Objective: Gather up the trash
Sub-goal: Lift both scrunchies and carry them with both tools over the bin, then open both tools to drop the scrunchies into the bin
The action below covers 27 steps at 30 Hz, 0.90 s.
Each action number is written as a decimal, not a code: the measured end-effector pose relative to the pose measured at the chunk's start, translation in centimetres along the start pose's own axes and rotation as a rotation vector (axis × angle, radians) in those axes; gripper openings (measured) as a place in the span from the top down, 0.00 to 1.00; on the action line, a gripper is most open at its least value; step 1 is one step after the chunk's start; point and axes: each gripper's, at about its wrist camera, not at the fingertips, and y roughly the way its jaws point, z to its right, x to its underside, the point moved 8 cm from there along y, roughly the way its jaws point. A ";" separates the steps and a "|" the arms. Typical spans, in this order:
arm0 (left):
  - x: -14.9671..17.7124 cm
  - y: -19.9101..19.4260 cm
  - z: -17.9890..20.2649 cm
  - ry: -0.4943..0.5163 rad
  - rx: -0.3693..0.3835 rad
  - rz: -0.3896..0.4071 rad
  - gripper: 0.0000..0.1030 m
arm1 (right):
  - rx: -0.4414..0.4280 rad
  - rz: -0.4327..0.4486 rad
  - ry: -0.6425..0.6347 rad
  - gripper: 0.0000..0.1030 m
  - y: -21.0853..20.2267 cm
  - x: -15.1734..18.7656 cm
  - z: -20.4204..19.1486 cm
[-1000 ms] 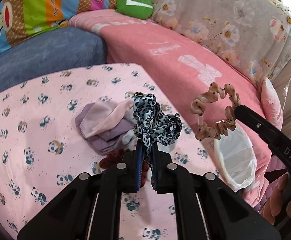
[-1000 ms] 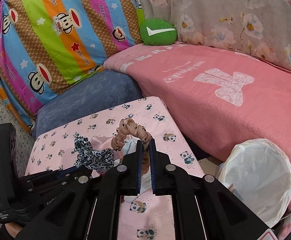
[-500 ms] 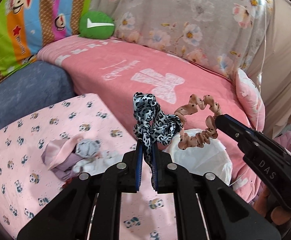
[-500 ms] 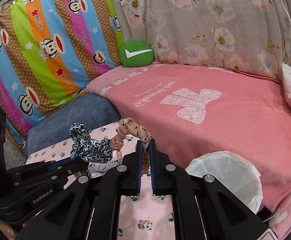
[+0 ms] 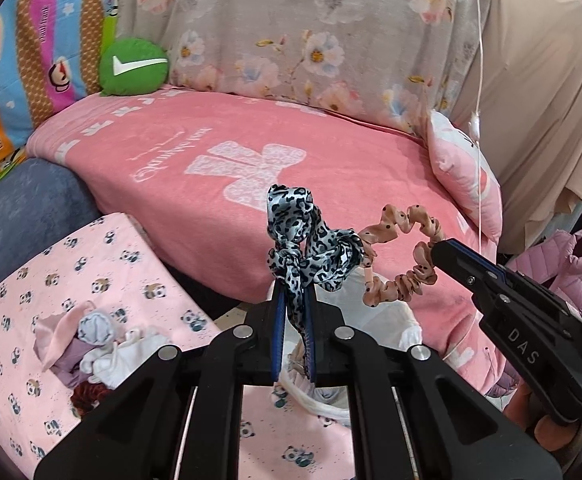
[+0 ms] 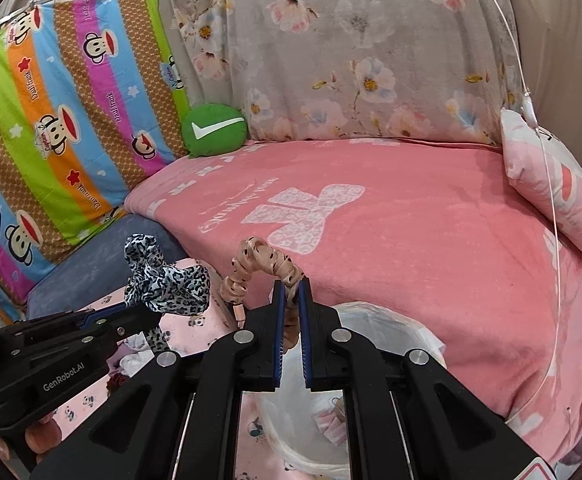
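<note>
Between the clenched blue-padded left tongs (image 5: 293,312) hangs a grey leopard-print satin scrunchie (image 5: 311,248); the right tongs (image 6: 291,312), equally tight, pinch a tan dotted fabric scrunchie (image 6: 259,264). Directly below and just ahead of both tips sits the white-lined trash bin (image 6: 391,332), beside the panda-print pink table (image 5: 91,264). The right tongs appear nearer its mouth, so the drop looks close.

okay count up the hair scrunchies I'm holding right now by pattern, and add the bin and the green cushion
Leopard-print scrunchie, in the left tongs: 1
Tan dotted scrunchie, in the right tongs: 1
White-lined bin: 1
Green cushion: 1
Total: 4
</note>
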 end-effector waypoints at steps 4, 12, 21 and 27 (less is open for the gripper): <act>0.1 1.1 2.0 0.027 0.016 -0.019 0.91 | 0.027 0.000 0.021 0.92 -0.2 0.1 2.4; 0.5 3.1 4.7 0.064 0.038 -0.058 0.91 | 0.060 -0.017 0.053 0.92 0.2 0.8 5.9; 0.7 4.3 6.0 0.080 0.046 -0.075 0.90 | 0.075 -0.023 0.069 0.92 0.5 1.3 7.5; 0.6 4.4 5.3 0.059 0.003 -0.059 0.46 | 0.084 -0.018 0.092 0.83 0.5 1.3 7.7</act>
